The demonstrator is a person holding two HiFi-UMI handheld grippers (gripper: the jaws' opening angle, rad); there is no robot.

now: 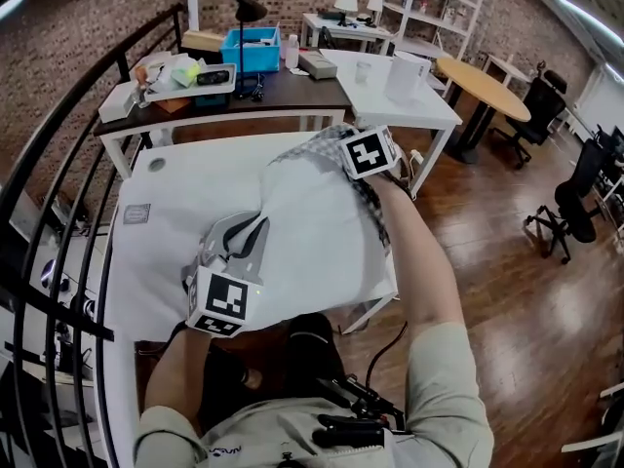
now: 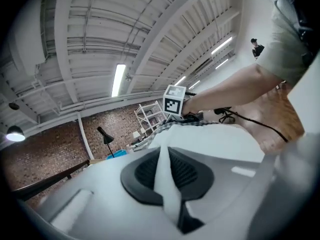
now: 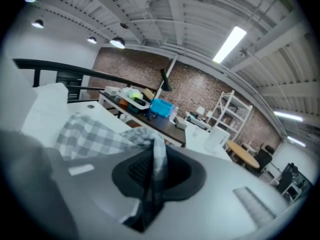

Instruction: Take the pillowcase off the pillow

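A white pillow [image 1: 312, 232] lies on the white table [image 1: 161, 198] in the head view. The grey-and-white checked pillowcase [image 1: 374, 201] is bunched at its far end and along its right side. My left gripper [image 1: 237, 245] is at the pillow's near left corner, shut on a fold of the white pillow fabric [image 2: 163, 176]. My right gripper [image 1: 338, 143] is at the far end, shut on a fold of the checked pillowcase [image 3: 95, 134], which runs between its pads [image 3: 131, 170]. From the left gripper view the right gripper's marker cube [image 2: 173, 104] shows beyond the pillow.
Behind the table stands a dark desk with a blue bin [image 1: 251, 49], a black lamp [image 1: 244, 8] and clutter. A white desk [image 1: 395, 91] and a round wooden table [image 1: 485, 88] are at the back right, office chairs [image 1: 561, 208] at right. A black railing [image 1: 58, 174] runs along the left.
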